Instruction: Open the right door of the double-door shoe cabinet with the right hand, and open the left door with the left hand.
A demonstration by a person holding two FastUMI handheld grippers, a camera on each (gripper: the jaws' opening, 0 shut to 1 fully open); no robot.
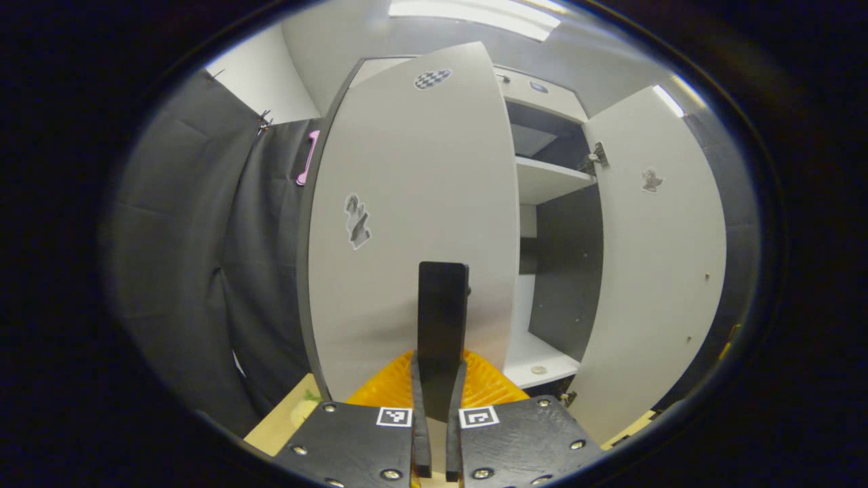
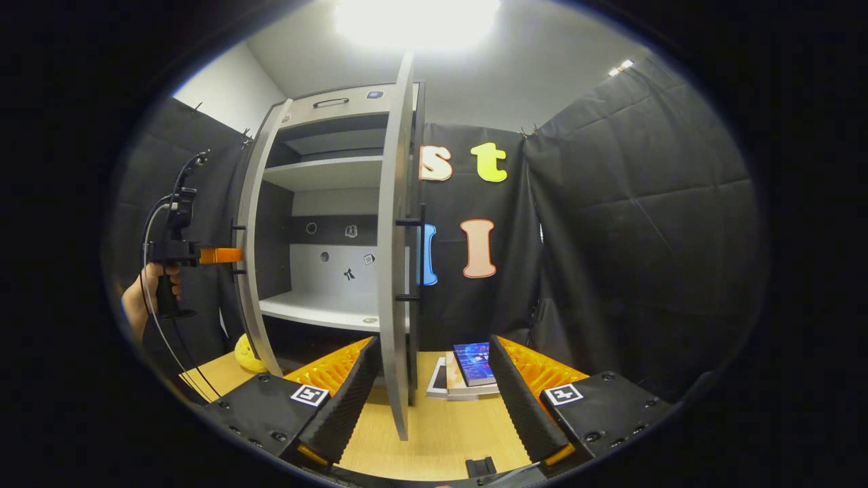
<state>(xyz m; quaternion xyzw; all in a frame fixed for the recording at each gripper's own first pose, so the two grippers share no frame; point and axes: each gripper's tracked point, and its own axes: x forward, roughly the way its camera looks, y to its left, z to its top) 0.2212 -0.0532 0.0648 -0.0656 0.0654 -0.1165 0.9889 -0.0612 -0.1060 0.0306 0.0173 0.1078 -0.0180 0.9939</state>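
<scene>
1. Fingers of the left gripper (image 1: pixel 439 379) sit pressed on the dark handle (image 1: pixel 442 318) of the left door (image 1: pixel 407 224), at 6 o'clock in the left gripper view.
2. Right gripper (image 2: pixel 434 400) fingers stand apart at 6 o'clock, the right door (image 2: pixel 395 271) edge-on between them, untouched.
3. Both doors of the shoe cabinet (image 2: pixel 325 176) are swung open; books (image 2: pixel 468 369) lie on the table (image 2: pixel 447 427) at 5 o'clock.

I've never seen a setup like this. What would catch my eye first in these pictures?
Probably the tall pale shoe cabinet with both doors swung open, showing bare shelves inside. In the right gripper view the right door stands edge-on between the open fingers of the right hand-held gripper. At the far left, a hand holds the left hand-held gripper at the left door.
</scene>
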